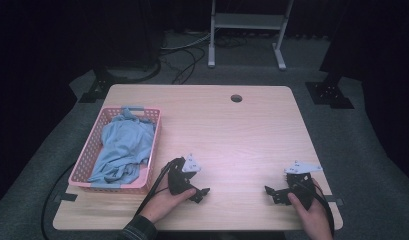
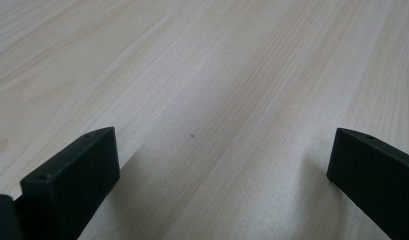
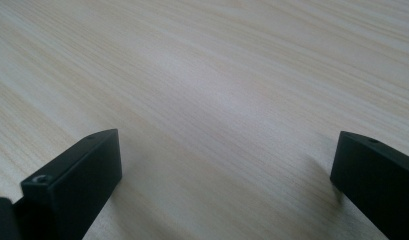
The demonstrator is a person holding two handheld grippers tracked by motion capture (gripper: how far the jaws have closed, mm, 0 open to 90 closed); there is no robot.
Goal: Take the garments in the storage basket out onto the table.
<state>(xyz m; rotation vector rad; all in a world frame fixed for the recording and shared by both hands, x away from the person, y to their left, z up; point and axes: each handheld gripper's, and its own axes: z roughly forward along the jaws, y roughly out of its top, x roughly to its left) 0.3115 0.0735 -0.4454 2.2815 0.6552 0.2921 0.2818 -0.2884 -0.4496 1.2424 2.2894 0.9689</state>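
- While both pairs of tongs rest low over the near half of the desk [image 1: 242, 130], the blue garment [image 1: 123, 147] lies crumpled in the pink basket [image 1: 90, 150] at the desk's left edge.
- Left tongs [image 1: 201, 194], seen from the high view, sit in the person's left hand [image 1: 164, 200] just to the right of the basket's near right corner, close to it but apart from it.
- Their tips point away from the basket, towards the middle of the desk, so the garment lies behind and to the left of them.
- Seen along the left tongs [image 2: 222, 165] in the left gripper view, the two black jaws stand spread wide, with nothing but bare wood grain between them.
- Right tongs [image 1: 272, 192] sit in the person's right hand [image 1: 312, 212] near the desk's near right corner, well apart from the basket and the garment.
- Their tips point left, towards the left tongs, with a stretch of bare desk between the two.
- Seen along the right tongs [image 3: 224, 167] in the right gripper view, these jaws are likewise spread wide, empty, with pale wood between them.
- Part of the garment hangs over the basket's far rim, and a fold reaches its near right corner.
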